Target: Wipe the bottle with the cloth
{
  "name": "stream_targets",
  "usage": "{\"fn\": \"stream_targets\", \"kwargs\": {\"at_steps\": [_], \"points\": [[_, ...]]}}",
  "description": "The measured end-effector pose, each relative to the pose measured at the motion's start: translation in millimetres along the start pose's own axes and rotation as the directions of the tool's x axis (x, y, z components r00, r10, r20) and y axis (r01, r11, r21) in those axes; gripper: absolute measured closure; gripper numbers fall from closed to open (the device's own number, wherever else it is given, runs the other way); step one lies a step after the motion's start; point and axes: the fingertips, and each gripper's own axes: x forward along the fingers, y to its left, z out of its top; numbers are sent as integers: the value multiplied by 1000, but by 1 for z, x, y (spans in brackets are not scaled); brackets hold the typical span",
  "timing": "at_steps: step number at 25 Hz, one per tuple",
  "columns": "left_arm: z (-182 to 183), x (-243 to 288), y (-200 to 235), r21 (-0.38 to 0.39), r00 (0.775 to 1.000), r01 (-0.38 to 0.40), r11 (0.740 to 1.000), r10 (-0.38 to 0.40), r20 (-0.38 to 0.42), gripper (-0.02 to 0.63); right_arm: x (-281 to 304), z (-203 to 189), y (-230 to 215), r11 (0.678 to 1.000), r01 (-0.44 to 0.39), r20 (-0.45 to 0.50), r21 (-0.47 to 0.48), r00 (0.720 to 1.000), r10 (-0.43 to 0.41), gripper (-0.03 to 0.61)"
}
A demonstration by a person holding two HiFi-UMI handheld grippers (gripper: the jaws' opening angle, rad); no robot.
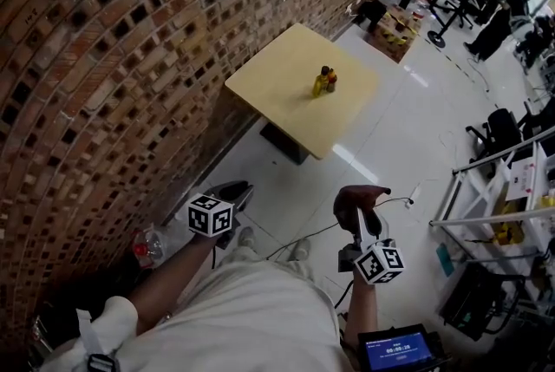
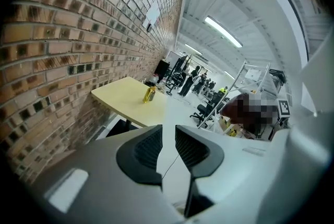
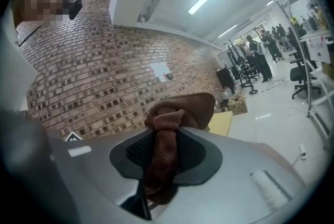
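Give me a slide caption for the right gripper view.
Right gripper clamps a brown cloth between its jaws, brick wall behind, yellow table ahead.
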Motion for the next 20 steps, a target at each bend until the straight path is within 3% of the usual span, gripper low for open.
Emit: {"fn": "stream_targets", "kwargs": {"at_steps": [7,20], "points": [[5,16,-14,26,999,39,999,-39,-11,528,1,19,-11,1000,21,25,-22,999,-21,477],[4,34,-14,18,999,33,999,-33,-32,534,6,26,-29,999,33,33,-29,999,-32,479]]}}
